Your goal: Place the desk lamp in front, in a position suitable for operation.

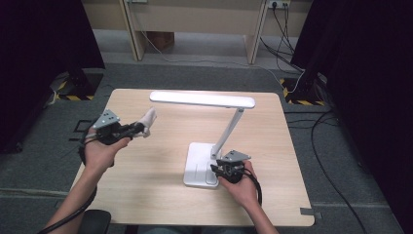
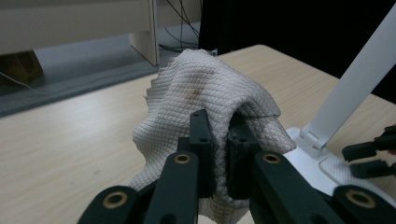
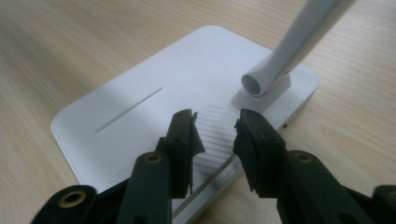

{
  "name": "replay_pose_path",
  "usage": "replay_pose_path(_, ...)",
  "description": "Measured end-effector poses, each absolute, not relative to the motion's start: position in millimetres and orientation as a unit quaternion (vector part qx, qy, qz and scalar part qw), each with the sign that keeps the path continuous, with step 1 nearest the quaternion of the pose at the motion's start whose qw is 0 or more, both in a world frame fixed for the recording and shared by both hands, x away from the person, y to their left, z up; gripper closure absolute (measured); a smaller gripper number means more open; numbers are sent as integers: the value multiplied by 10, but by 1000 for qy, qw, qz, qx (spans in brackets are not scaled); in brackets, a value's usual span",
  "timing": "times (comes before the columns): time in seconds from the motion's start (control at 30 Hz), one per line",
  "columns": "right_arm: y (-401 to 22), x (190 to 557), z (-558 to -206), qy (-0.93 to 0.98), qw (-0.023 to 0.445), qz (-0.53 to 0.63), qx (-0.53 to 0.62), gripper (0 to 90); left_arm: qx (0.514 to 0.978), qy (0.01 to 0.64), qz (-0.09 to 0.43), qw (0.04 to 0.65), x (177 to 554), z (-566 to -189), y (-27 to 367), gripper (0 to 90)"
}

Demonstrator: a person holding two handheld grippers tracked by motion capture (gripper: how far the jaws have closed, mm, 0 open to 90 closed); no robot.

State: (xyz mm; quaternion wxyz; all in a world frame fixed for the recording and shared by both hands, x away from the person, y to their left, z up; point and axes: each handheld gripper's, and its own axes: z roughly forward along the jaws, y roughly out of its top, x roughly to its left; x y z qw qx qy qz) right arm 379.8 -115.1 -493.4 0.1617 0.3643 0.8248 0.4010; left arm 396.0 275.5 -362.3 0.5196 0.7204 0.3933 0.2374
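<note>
Two grippers are engaged: a white waffle-weave cloth [image 2: 205,88] is pinched in the left gripper [image 2: 218,133] above the wooden table [image 1: 146,190], while the right gripper [image 3: 215,126], parted and empty, hovers over the white desk lamp's base [image 3: 140,102], wiping seemingly not begun.

Recording lab, black curtains [image 1: 29,58] around a lone wooden table [image 1: 146,195], floor cables [image 1: 336,185], hazard-taped stand bases [image 1: 299,95]

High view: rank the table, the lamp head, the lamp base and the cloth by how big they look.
1. Table
2. Lamp head
3. Lamp base, close behind; the head is longer but thinner, so that order is unsure
4. Cloth, bunched in the left gripper
</note>
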Motion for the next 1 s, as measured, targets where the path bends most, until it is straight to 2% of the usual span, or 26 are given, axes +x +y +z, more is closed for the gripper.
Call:
replay_pose_path(0.13, -1108, 3778, -4936, 836, 164, 394, 345, 540, 712, 380, 248, 537, 3886, -3360, 2799, 829)
replay_pose_path(0.47, -1074, 3755, -4980, 838, 154, 399, 338, 491, 702, 353, 263, 560, 3841, -3023, 2773, 829)
replay_pose_path(1.0, -1068, 3729, -5031, 830, 156, 417, 338, 500, 695, 317, 297, 572, 3770, -2648, 2753, 829)
